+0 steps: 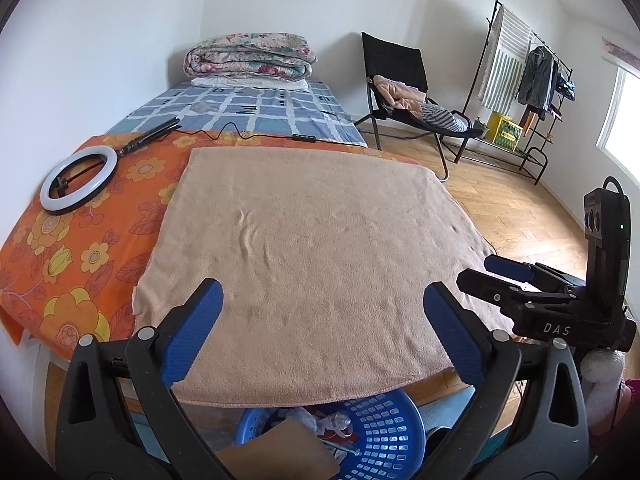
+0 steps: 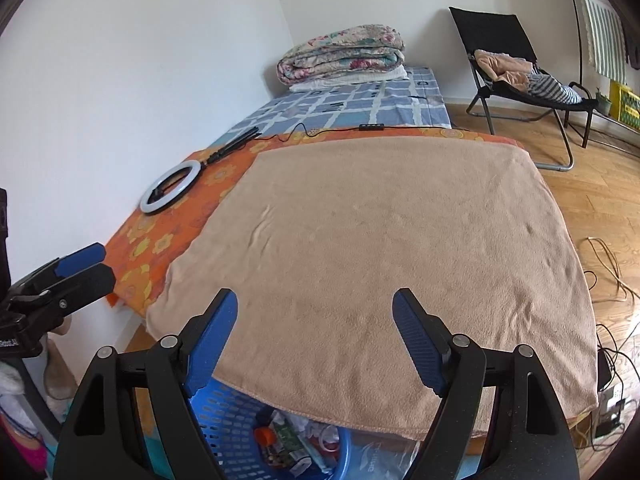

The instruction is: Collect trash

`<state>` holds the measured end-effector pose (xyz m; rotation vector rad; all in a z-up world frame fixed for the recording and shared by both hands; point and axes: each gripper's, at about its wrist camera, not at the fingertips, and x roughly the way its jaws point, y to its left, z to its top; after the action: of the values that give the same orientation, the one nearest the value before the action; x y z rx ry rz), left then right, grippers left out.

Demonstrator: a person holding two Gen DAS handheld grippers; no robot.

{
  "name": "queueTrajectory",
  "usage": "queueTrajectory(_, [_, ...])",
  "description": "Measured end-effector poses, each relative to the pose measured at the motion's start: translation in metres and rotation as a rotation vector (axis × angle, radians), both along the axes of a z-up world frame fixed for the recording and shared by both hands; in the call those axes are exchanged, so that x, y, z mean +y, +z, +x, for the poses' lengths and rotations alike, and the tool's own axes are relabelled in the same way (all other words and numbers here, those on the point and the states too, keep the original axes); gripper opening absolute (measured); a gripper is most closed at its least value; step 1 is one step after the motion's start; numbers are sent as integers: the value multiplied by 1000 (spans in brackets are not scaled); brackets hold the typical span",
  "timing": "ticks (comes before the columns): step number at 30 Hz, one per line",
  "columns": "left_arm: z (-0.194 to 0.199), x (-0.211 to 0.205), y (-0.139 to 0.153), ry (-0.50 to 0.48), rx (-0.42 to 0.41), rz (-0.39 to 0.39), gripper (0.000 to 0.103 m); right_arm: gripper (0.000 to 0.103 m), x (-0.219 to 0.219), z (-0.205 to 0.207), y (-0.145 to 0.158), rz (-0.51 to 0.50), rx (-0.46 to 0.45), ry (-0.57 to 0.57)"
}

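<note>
1. The step in hand looks like the end of a drop-off. Both grippers hang above the near edge of the surface, and the blue basket (image 1: pixel 384 420) sits on the floor just below that edge, partly tucked under it.
2. The left gripper (image 1: pixel 322 320) has its jaws spread wide with nothing between them; only the tan towel (image 1: pixel 312 240) shows through the gap.
3. The right gripper (image 2: pixel 316 328) also stands with its jaws well apart and empty, pointing down across the same towel.
4. The task's thing, the trash (image 2: pixel 288 440), lies inside the basket: crumpled plastic wrappers, something with an orange cap, and in the left wrist view a brown cardboard piece (image 1: pixel 280 452) at the basket's near side. What each scrap is I cannot make out, since the basket is half hidden by the towel's edge and the gripper frames.
5. The towel appears bare, with no litter on it, and the orange flowered cloth (image 1: pixel 80 260) beside it carries only a ring light (image 1: pixel 78 180) and its cable.
6. My judgement is that collecting from this surface is finished or nearly so.
7. The next move calls for scanning for leftover litter, perhaps on the wooden floor (image 2: pixel 600 200), and keeping the jaws wide for the approach.
</note>
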<state>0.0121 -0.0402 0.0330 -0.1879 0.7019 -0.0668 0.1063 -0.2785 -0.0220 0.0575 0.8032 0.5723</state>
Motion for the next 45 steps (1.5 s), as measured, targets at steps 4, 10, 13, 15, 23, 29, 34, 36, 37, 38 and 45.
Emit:
queueTrajectory(4, [6, 2, -3, 8, 10, -17, 102, 80, 4, 3, -2, -15, -21, 1])
queueTrajectory(10, [12, -1, -8, 3, 29, -32, 102, 80, 6, 7, -6, 1, -2, 12])
queueTrajectory(13, [13, -4, -11, -2, 36, -29, 102, 80, 4, 8, -5, 12, 4, 9])
queueTrajectory(15, [14, -5, -12, -6, 43, -33, 102, 80, 2, 7, -4, 16, -2, 6])
queueTrajectory(23, [13, -4, -14, -3, 50, -41, 102, 80, -1, 6, -5, 17, 1, 4])
queueTrajectory(29, [11, -5, -15, -10, 46, -36, 102, 80, 0, 6, -5, 13, 0, 3])
queueTrajectory(34, [12, -5, -15, -9, 47, -39, 102, 80, -1, 6, -5, 13, 9, 3])
queueTrajectory(36, [11, -5, -15, -8, 45, -40, 102, 80, -1, 6, -6, 13, 11, 2])
queueTrajectory(37, [12, -5, -15, -9, 45, -39, 102, 80, 0, 7, -6, 14, 12, 2])
queueTrajectory(38, [11, -7, -15, -10, 44, -38, 102, 80, -1, 7, -6, 13, 11, 2])
queueTrajectory(45, [10, -8, -15, -9, 44, -38, 102, 80, 0, 6, -6, 10, 8, 1])
